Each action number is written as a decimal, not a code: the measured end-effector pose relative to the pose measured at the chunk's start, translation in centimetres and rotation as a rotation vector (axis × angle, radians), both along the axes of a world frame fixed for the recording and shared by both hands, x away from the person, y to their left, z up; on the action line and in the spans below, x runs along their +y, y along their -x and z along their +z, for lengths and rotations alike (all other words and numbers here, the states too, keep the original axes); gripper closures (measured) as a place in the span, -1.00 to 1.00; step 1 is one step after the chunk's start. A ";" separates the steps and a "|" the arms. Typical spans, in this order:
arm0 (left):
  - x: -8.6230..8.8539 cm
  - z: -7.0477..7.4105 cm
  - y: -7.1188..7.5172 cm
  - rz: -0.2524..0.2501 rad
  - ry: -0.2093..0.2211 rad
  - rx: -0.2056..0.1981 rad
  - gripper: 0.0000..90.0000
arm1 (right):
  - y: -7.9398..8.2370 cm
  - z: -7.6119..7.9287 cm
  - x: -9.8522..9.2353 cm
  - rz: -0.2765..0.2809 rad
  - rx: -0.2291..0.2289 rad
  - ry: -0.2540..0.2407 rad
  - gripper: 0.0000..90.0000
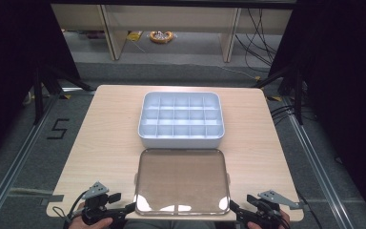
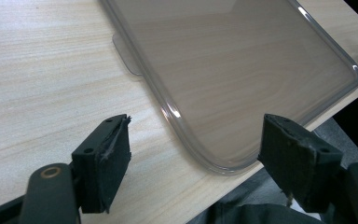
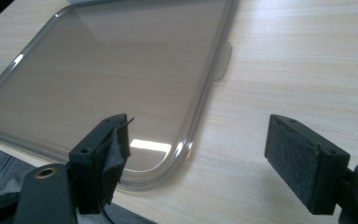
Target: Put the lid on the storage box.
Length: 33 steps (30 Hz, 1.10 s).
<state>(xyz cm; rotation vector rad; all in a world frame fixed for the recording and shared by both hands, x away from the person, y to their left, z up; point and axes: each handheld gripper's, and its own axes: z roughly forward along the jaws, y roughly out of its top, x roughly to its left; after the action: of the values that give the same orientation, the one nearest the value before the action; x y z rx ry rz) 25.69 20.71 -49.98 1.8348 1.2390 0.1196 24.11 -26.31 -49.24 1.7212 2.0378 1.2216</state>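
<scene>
Near table's front edge point(image 1: 100, 157): clear lid point(image 1: 181, 181) flat, overhanging slightly, just before divided white organizer box point(image 1: 181, 119). Left gripper point(image 1: 124, 209) and right gripper point(image 1: 236, 210) at near corners, jaws wide, empty. Likely lid pickup: pinch overhanging rim at both corners, lift level.

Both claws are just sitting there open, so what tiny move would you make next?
Probably ease both claws forward onto the clear lid's near corners. The left claw and right claw are open, each facing a corner, and the compartment box behind lies uncovered.
</scene>
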 end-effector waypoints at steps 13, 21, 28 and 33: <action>-0.7 0.3 0.3 -0.038 -0.017 -0.017 -0.49 | -0.6 -0.5 -0.2 0.044 -0.007 -0.113 -0.38; -1.6 0.1 0.4 -0.078 -0.006 0.003 -0.41 | -1.2 -0.7 0.5 0.025 0.041 -0.164 -0.18; -2.4 -0.5 -0.8 -0.059 0.008 0.062 -0.33 | -2.0 -1.1 0.6 0.030 0.061 -0.173 -0.11; -2.5 -0.7 -1.8 -0.042 -0.009 0.064 -0.32 | -3.3 -1.4 0.8 0.043 0.047 -0.123 -0.10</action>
<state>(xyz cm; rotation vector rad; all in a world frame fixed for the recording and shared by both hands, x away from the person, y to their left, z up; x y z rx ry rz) 27.46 18.24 -50.66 1.8846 1.2449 0.0434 27.40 -25.48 -50.62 1.7854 2.0765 1.3586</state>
